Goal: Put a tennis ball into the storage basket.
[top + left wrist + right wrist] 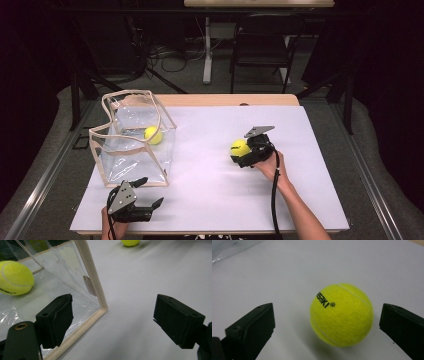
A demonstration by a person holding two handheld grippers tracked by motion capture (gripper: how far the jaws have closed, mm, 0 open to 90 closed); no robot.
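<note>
The loose tennis ball rests on the bench toward its right edge, directly between the spread-open jaws of the right tool, while the left tool, also open, sits near the front-left corner.

We see a white-topped table with a wooden far edge, standing on grey carpet in a dark room, with a black chair, a white table leg and tangled cables behind.
</note>
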